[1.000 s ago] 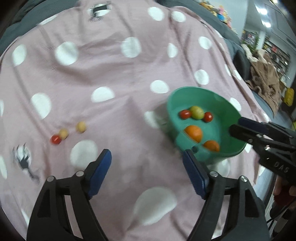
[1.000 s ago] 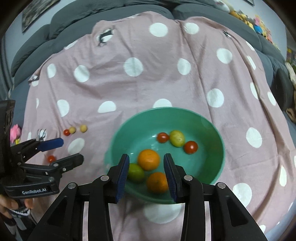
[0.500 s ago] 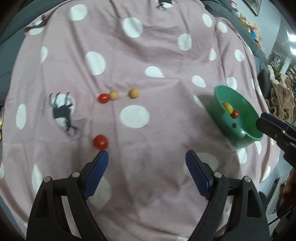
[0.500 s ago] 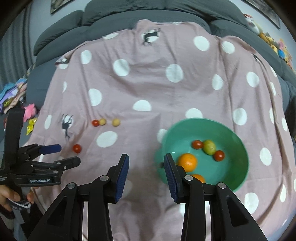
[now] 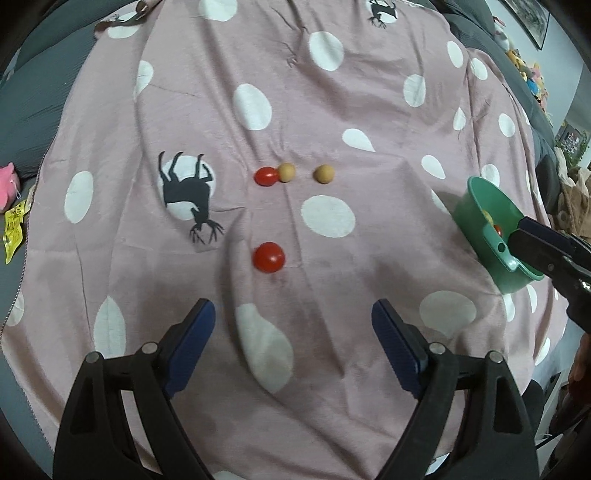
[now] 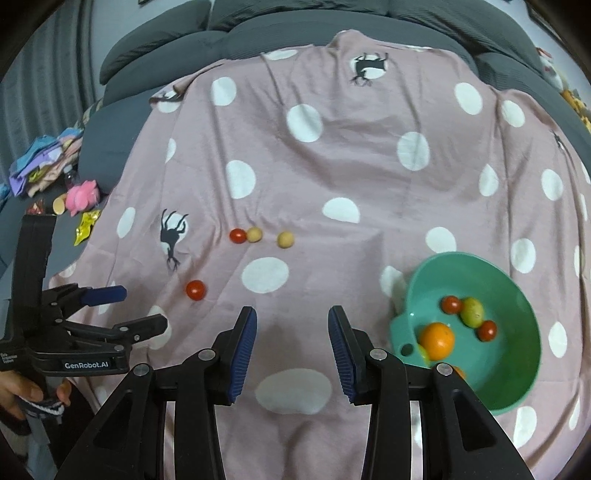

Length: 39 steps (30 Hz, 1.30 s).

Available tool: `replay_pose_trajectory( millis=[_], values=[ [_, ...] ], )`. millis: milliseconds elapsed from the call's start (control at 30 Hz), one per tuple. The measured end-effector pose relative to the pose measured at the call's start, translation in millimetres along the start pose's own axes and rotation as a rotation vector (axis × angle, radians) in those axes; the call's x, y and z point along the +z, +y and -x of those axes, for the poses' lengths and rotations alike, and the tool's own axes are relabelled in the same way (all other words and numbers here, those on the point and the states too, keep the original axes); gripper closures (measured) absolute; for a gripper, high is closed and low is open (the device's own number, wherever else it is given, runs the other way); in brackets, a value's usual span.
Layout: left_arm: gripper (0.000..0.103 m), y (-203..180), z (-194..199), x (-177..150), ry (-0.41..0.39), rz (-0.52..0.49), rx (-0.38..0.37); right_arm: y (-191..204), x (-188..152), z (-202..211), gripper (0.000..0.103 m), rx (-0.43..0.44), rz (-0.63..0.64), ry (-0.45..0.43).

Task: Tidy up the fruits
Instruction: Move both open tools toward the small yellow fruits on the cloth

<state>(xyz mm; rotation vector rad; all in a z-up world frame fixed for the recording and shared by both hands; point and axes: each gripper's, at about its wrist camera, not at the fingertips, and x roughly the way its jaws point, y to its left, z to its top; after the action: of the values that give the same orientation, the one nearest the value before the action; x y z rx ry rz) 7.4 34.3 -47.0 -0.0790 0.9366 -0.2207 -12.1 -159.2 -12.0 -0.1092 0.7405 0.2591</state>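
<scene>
On the pink, white-dotted fabric blanket [image 5: 332, 110] spread over a grey sofa [image 6: 258, 33], four small round fruits lie loose. A glossy red cherry tomato [image 5: 269, 257] sits alone, nearest the left gripper [image 5: 293, 325], whose blue-padded jaws are spread wide and hold nothing, hovering just short of it. Farther off, a second red cherry tomato [image 5: 265, 176] touches a tan round fruit [image 5: 286, 172], and another tan round fruit [image 5: 324, 174] lies just beside that pair, apart from it. A black deer print [image 5: 192, 192] marks the blanket to their left.

Well to the right stands a green plastic bowl [image 6: 517, 295] with a handle tab. Inside it are a large orange citrus fruit [image 6: 437, 340], two small red tomatoes [image 6: 451, 304], a yellow-green oval fruit [image 6: 472, 312] between them, and more fruit partly hidden behind the right gripper [image 6: 292, 343]. That gripper's jaws are parted and empty, above the blanket beside the bowl.
</scene>
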Motion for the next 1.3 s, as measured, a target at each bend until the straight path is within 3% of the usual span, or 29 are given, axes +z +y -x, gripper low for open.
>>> replay_pose_trajectory(
  millis=[400,800,967,1033,1200,1300],
  values=[
    [0.016,14,-7,0,-0.012,0.001,-0.022,21,8,-27,0.062,0.028,0.039,0.046],
    [0.022,11,-27,11,-0.026,-0.083,-0.073,23,3,-68,0.062,0.088,0.013,0.131],
    [0.034,6,-49,22,0.003,-0.144,-0.063,23,4,-81,0.062,0.107,0.001,0.148],
    [0.036,3,-60,26,0.019,-0.166,-0.068,22,4,-85,0.062,0.115,-0.002,0.155],
    [0.036,-6,-77,33,0.032,-0.245,0.001,17,1,-96,0.062,0.129,-0.02,0.177],
    [0.035,-6,-85,37,0.059,-0.235,-0.042,12,1,-102,0.062,0.131,-0.028,0.183]
  ],
)
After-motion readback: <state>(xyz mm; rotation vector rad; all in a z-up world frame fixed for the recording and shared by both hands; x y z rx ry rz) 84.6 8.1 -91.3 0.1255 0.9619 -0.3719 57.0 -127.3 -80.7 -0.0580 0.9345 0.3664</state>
